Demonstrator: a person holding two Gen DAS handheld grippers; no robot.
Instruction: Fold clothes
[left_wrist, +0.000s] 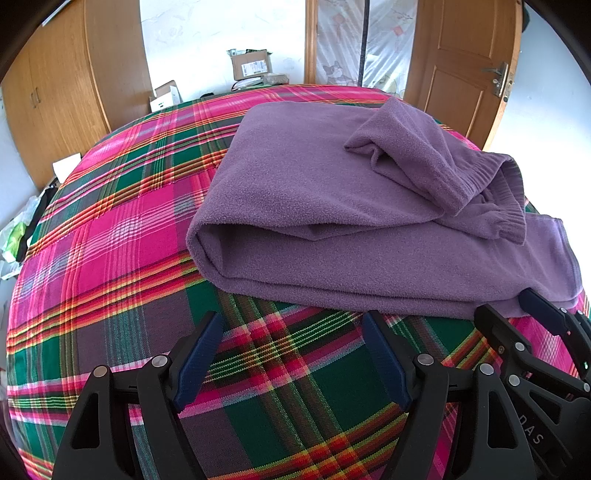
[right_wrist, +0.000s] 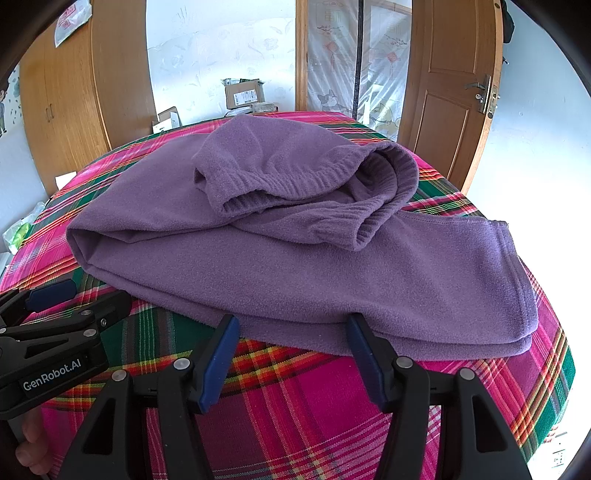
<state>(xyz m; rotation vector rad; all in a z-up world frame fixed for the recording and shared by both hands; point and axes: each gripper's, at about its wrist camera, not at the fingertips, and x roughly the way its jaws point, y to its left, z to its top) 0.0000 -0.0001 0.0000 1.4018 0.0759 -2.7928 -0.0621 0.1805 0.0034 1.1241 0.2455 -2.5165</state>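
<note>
- Purple fleece trousers (left_wrist: 332, 206) lying on plaid bedspread (left_wrist: 122, 236), folded in half lengthwise, legs stacked; long axis running left-right across both views.
- Folded bend at left end, leg hems (right_wrist: 517, 295) at right end in right wrist view; ribbed waistband (right_wrist: 314, 184) flopped back on top, bunched, opening facing right.
- Step judged: mid-fold, first fold done, bundle untidy.
- Next move probably calls for gripping near edge or hems, carrying across toward the bend, flattening waistband first.
- Left gripper (left_wrist: 291, 362) spread wide, nothing between jaws, hovering over bare plaid just short of near edge.
- Right gripper (right_wrist: 291, 362) also parted, empty, tips at near edge of fleece; contact unclear.
</note>
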